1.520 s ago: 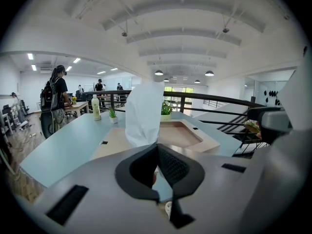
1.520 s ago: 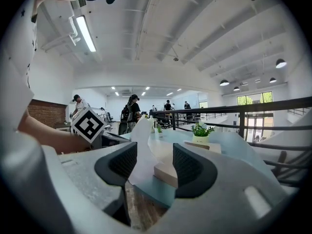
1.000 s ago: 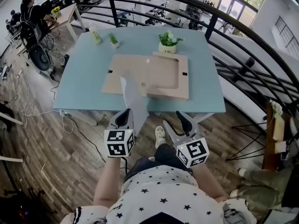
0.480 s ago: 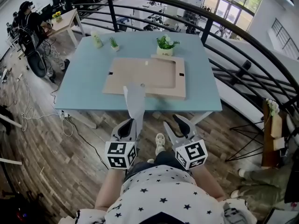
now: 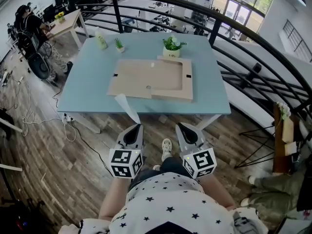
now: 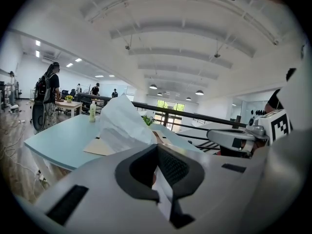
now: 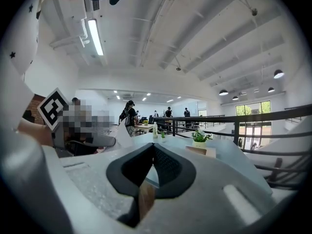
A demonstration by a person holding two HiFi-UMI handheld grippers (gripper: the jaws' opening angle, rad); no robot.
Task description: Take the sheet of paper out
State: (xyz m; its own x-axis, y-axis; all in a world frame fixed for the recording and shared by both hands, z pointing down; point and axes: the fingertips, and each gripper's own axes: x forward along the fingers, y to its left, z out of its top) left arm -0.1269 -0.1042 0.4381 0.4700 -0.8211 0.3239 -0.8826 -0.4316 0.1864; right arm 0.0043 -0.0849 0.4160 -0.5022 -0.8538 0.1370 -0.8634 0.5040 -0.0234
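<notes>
A white sheet of paper (image 5: 127, 109) hangs in the air over the blue table's (image 5: 92, 77) near edge, clear of the tan flat board frame (image 5: 152, 77) that lies on the table. My left gripper (image 5: 135, 127) is shut on the sheet's near end. In the left gripper view the paper (image 6: 122, 126) rises crumpled from the pinched jaws of the left gripper (image 6: 158, 177). My right gripper (image 5: 184, 127) is beside it, off the table's edge; its jaws have just been closing and now stand shut with nothing between them, as the right gripper (image 7: 151, 172) also shows in its own view.
A potted plant (image 5: 171, 47) stands behind the frame, with a small plant (image 5: 119, 45) and a bottle (image 5: 101, 38) at the table's far left. A black railing (image 5: 234, 30) curves round the back and right. People stand at a desk (image 5: 66, 21) far left. Wooden floor lies below.
The left gripper drew the sheet back off the frame toward me, and the sheet now leans left. Both grippers pulled back from the table. The right jaws went from open to shut.
</notes>
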